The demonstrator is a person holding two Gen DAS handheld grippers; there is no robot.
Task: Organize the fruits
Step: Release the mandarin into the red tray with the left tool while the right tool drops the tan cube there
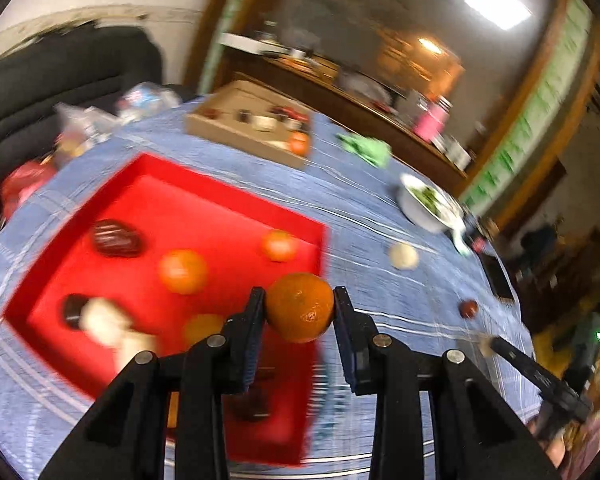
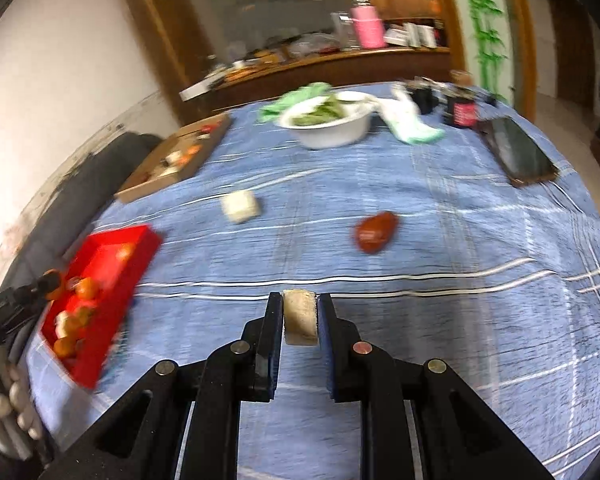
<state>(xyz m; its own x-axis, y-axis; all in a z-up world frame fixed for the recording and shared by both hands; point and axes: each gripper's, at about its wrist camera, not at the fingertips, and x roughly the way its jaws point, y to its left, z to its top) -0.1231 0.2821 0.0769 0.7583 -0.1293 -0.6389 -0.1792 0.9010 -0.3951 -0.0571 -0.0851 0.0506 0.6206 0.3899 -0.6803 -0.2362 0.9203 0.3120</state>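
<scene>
**Both grippers clamped and raised**

The left gripper [image 1: 300, 312] grips an orange [image 1: 300, 313] between its fingers, held aloft. The right gripper [image 2: 299, 316] (black-framed, blue-padded) pinches a pale block [image 2: 299, 317] and points toward the far side.

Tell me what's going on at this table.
A person is sorting fruit into a red tray with a gripper in each hand. The left gripper is clamped on an orange over the tray's edge; several oranges and darker pieces already lie inside. The right gripper holds a pale cube-shaped piece above the blue tablecloth. A second pale cube and a reddish-brown fruit are loose on the cloth.
</scene>
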